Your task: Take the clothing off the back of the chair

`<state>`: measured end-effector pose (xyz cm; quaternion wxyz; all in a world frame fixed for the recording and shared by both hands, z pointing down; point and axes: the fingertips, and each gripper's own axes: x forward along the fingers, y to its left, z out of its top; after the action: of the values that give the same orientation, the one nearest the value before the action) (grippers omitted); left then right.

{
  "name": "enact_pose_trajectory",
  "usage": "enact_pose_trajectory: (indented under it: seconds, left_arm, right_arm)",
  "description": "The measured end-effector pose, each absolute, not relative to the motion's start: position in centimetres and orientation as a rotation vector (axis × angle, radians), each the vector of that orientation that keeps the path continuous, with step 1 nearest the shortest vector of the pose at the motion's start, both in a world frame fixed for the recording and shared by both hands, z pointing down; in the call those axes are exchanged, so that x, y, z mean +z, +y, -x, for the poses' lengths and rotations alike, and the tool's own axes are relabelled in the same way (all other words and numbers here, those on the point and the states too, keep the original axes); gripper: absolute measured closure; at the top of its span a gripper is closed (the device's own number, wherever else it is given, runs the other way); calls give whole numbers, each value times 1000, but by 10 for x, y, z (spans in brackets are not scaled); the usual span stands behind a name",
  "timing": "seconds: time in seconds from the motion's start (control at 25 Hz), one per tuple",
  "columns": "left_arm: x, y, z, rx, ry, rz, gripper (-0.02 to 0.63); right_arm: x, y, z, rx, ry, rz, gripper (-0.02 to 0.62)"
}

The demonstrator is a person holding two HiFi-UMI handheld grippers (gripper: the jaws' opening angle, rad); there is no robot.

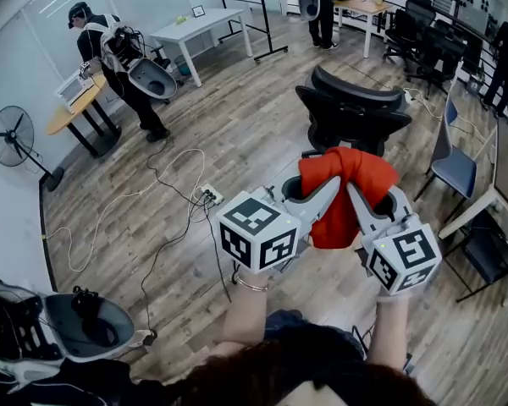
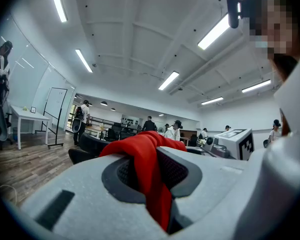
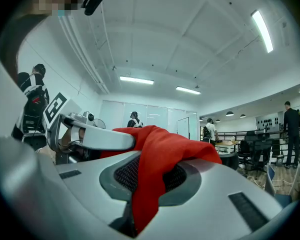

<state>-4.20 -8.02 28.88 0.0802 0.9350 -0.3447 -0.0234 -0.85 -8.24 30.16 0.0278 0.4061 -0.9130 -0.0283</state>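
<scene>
A red piece of clothing [image 1: 347, 189] hangs bunched in the air between both grippers, in front of the black office chair [image 1: 353, 112]. My left gripper [image 1: 315, 194] is shut on its left side, and red cloth [image 2: 150, 171] runs down between the jaws. My right gripper [image 1: 364, 200] is shut on the right side, where the cloth [image 3: 155, 169] drapes over the jaws. The clothing is clear of the chair back, nearer to me.
A cable and power strip [image 1: 210, 196] lie on the wood floor to the left. A grey chair [image 1: 451, 161] and a desk edge [image 1: 491, 201] stand at the right. People work at tables at the back [image 1: 118, 57], and a fan [image 1: 13, 138] stands far left.
</scene>
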Motion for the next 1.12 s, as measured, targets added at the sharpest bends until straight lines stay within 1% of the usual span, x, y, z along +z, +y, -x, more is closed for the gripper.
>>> enact_pose_trajectory:
  seconds: [0.64,1.12]
  left_arm:
    - [290,-27,-11,-75,-1105,-2780,535]
    - [287,1,-33,-80,-1125,-2775,535]
  right_arm:
    - [303,-30,-45,-71,-2825,-1230,523]
    - [300,-3,-66,-74,-2830,-1222,523]
